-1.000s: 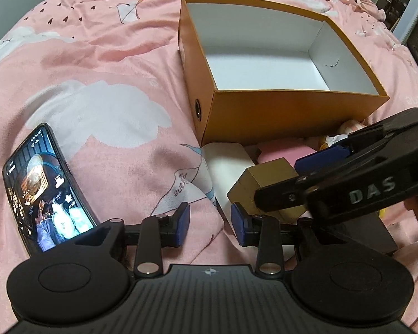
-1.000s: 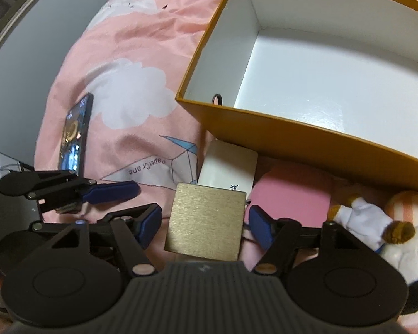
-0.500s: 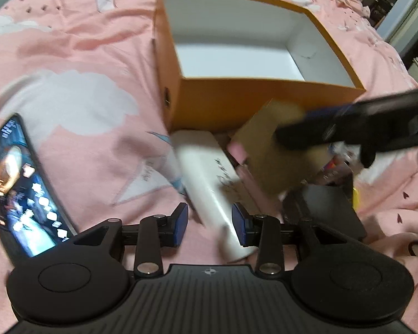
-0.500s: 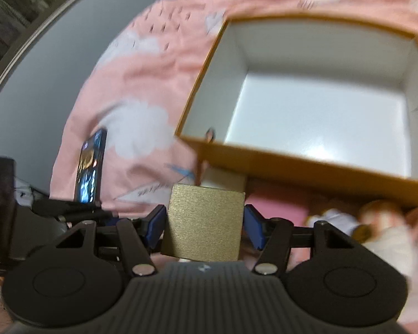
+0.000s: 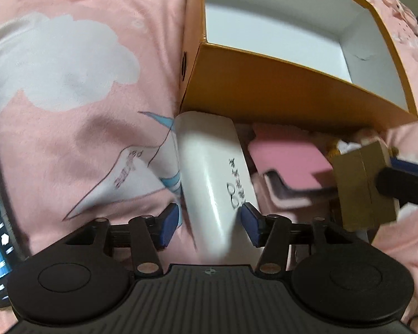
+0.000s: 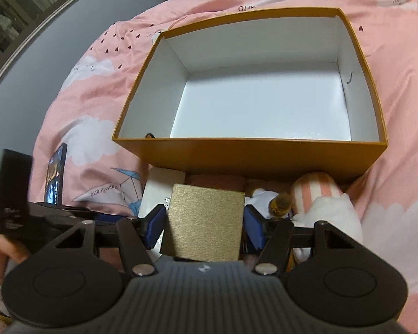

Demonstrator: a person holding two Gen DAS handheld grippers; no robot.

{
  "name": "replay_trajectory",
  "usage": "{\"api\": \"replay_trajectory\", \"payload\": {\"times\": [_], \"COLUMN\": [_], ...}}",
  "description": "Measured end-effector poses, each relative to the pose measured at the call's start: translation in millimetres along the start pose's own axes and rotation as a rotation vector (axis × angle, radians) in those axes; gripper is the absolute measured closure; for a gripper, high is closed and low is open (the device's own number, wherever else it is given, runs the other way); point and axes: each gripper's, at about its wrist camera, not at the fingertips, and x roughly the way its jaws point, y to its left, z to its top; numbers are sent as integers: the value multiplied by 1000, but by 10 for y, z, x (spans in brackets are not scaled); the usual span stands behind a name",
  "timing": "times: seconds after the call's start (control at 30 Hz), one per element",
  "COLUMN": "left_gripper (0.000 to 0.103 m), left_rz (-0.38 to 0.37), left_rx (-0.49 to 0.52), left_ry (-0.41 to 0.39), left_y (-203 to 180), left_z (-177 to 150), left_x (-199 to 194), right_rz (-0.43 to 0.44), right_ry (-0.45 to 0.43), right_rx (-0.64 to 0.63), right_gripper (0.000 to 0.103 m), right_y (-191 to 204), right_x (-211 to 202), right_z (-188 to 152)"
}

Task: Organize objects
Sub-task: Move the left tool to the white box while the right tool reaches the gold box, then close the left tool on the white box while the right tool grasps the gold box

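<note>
Jaws clamp gold box (image 6: pixel 206 222) at right; left jaws opening astride white case (image 5: pixel 214 178).

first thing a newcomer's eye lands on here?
The big orange box, open and white inside with nothing in it, sitting on the pink cloud-print bedding. Next, the gold box clamped in the right gripper just in front of it. The left gripper straddles a white case, jaws opening.

Both wrist cameras look steeply down (close up), sharing the orange box (image 5: pixel 278 89) (image 6: pixel 250 154) on the bed.
</note>
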Motion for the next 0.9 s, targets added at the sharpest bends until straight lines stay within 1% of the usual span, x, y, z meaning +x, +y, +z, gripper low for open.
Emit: {"api": "replay_trajectory", "payload": {"times": [0.07,0.1,0.17,0.27,0.3,0.33,0.43,0.5,0.57,0.67,0.73,0.8,0.83,0.9], "left_gripper": [36,33,30,28,31,32,39,49,54,58,60,65,66,67], "left_rz": [-2,-2,-6,-13,-14,-21,-28,-36,-46,-57,-59,-69,-78,-97], "left_rx": [-24,-29,-37,-39,-37,-41,-60,-74,-80,-86,-88,-101,-112,-139], "left_ry": [8,10,13,14,11,7,-16,-40,-60,-82,-95,-103,-101,-97], "left_y": [4,2,-5,-14,-16,-9,34,71,105,133,129,128,73,126], "left_z": [49,66,98,114,114,110,86,64,41,7,-5,-9,21,34], "left_x": [60,88,153,229,232,232,204,157,106,58,25,-9,-89,-111], "right_rz": [17,27,43,66,72,77,67,61,65,52,20,-9,-25,-44], "right_ry": [1,2,4,18,23,29,47,49,57,68,71,56,48,34], "right_rx": [16,26,39,46,45,44,34,21,6,-18,-26,-37,-40,-45], "right_gripper": [40,40,40,39,39,39,32,31,29,28,29,30,30,28], "right_y": [-58,-74,-96,-104,-96,-84,-45,-11,33,93,104,124,136,172], "right_x": [14,24,35,67,75,77,85,73,83,119,172,227,246,283], "right_z": [0,1,-1,-16,-25,-25,-46,-76,-102,-143,-156,-145,-133,-101]}}
